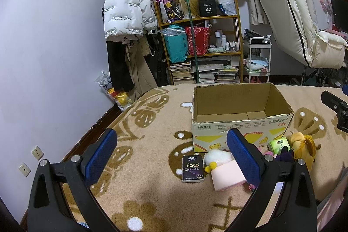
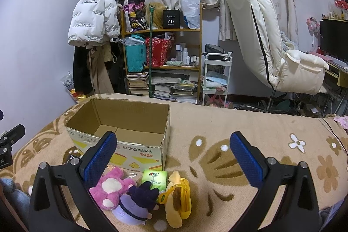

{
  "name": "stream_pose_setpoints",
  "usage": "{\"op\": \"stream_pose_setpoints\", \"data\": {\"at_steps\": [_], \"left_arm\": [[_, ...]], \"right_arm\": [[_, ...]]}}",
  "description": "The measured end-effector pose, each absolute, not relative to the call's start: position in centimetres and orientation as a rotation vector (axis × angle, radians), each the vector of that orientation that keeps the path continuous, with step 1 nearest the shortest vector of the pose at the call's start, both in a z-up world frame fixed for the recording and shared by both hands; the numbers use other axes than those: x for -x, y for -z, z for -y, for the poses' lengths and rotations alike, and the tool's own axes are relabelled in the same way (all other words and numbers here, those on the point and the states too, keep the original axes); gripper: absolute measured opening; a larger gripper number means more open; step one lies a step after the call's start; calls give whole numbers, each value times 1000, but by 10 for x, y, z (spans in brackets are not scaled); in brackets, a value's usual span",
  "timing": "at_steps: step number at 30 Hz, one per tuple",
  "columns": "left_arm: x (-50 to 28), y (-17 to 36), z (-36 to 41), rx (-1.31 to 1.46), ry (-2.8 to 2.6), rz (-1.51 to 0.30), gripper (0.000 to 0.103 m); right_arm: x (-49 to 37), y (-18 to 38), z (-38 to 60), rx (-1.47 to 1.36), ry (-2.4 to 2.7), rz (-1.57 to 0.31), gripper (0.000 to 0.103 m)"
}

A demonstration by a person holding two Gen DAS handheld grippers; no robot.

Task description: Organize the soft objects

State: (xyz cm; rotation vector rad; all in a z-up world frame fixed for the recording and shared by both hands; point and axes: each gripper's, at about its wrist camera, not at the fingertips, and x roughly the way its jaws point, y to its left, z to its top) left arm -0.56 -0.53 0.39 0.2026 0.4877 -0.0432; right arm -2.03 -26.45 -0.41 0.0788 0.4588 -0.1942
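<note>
- The soft stuff sits in a little heap on the bed, right at the front foot of the open cardboard box (image 2: 118,136); none of it is inside, and the box looks bare as far as I can see into it.
- In the right wrist view the heap is a pink plush (image 2: 112,189), a purple plush (image 2: 134,208) lying against it, a green tissue pack (image 2: 154,180) behind those 2, and a yellow plush pouch (image 2: 177,199) touching the green pack on its right.
- The left wrist view shows more off to the other side: a black tissue pack marked "Face" (image 1: 192,168) lying flat and a bit apart from the others, then a white fluffy thing (image 1: 217,156) with small yellow pompoms (image 1: 210,167), and a pale pink soft block (image 1: 227,175) just beside it, partly behind the tool's finger.
- Left tool (image 1: 171,158): jaws spread wide, nothing between them, hovering over the blanket with the black pack in the gap.
- Right tool (image 2: 173,158): also wide open and holding nothing, sitting above the plush pile and the box's front corner.
- All of it rests on a tan blanket (image 2: 250,129) with brown and white flower shapes.
- Past the bed there's a cluttered wooden shelf (image 2: 162,67) of books, bags and bottles, a white puffer jacket (image 2: 92,16) hanging on the wall, curtains, and a cream reclining chair (image 2: 271,40).
</note>
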Motion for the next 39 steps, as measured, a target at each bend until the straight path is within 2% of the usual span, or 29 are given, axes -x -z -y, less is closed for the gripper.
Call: {"op": "stream_pose_setpoints", "data": {"at_steps": [39], "left_arm": [[5,-1,4,-210,42,-491,100]], "right_arm": [[19,4,262,-76,195,-459,103]]}}
